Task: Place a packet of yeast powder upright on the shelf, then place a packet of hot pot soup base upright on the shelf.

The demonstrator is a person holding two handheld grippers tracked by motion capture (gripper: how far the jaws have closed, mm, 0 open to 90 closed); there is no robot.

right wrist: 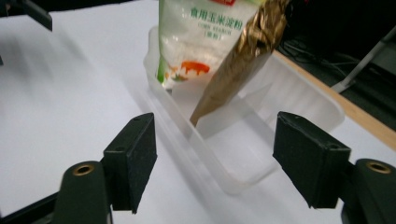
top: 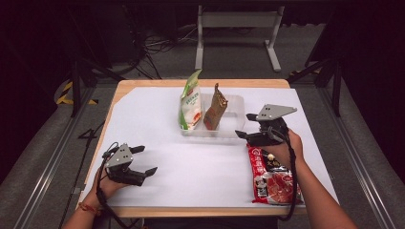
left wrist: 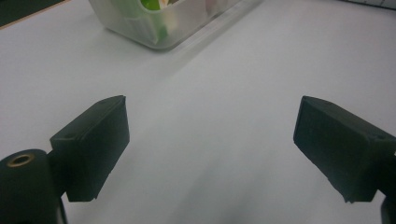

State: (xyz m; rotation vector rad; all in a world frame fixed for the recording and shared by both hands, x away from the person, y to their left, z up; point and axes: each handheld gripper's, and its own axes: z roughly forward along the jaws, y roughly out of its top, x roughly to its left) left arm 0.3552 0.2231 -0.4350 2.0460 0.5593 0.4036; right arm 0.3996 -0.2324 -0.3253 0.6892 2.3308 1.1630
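A clear plastic tray (top: 235, 106) stands at the table's far middle. In it lean a white and green pouch (top: 190, 102) and a brown-gold packet (top: 216, 109). A red noodle packet (top: 270, 179) lies flat at the front right, partly under the person's right hand. My right gripper (top: 244, 125) is open just right of the tray's near corner, with nothing between its jaws. In the right gripper view the gripper (right wrist: 215, 158) faces the tray (right wrist: 303, 95), the pouch (right wrist: 201, 37) and the packet (right wrist: 238, 70). My left gripper (top: 147, 160) rests open and empty at the front left.
A white sheet (top: 157, 119) covers the wooden table (top: 143, 82). In the left gripper view the open gripper (left wrist: 212, 144) is over bare white sheet, with the tray's corner (left wrist: 154, 32) farther off. A white frame (top: 236, 28) stands on the floor beyond the table.
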